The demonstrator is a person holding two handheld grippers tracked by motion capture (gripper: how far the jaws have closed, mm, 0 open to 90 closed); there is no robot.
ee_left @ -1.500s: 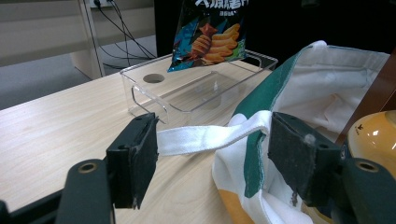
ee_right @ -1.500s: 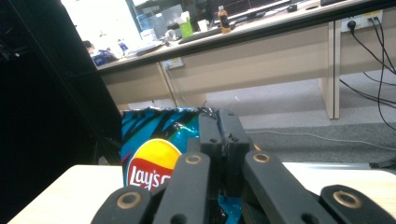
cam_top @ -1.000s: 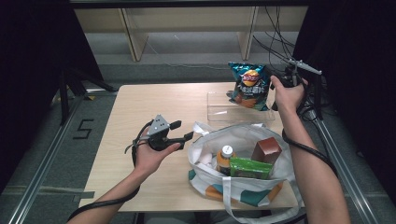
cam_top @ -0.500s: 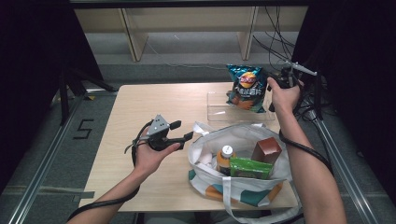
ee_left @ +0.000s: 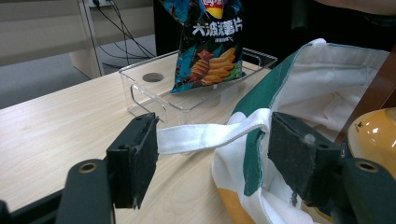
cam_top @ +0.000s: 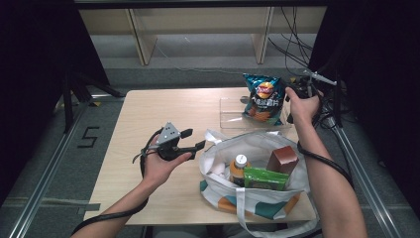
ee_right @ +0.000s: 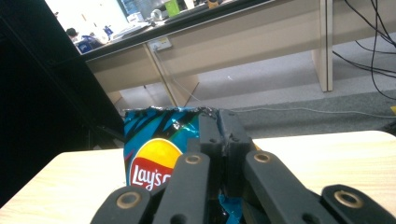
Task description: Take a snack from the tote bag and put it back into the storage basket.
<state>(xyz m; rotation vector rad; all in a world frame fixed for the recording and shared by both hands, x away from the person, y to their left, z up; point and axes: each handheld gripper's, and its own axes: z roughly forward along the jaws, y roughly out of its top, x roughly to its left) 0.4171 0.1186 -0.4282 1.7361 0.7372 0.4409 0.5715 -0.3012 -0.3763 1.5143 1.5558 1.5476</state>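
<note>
Blue foil is what the right gripper (ee_right: pixel 219 140) pinches: its jaws are clamped on the top edge of the chip bag (cam_top: pixel 263 99), so the bag hangs upright with its bottom in the clear tray (cam_top: pixel 229 119) at the far right of the table (cam_top: pixel 148 114). Holding it by the seam probably keeps the chips from being crushed and lets the bag be lowered straight in. The left gripper (ee_left: pixel 210 149) rests with its jaws spread, holding nothing; the tote's white strap (ee_left: pixel 205 135) lies across the gap between them without being pressed. It sits just beside the tote (cam_top: pixel 257 198), likely to steady the mouth. Inside the tote stand a bottle (cam_top: pixel 238 168), a brown box (cam_top: pixel 283 159) and a green pack (cam_top: pixel 265 178).
</note>
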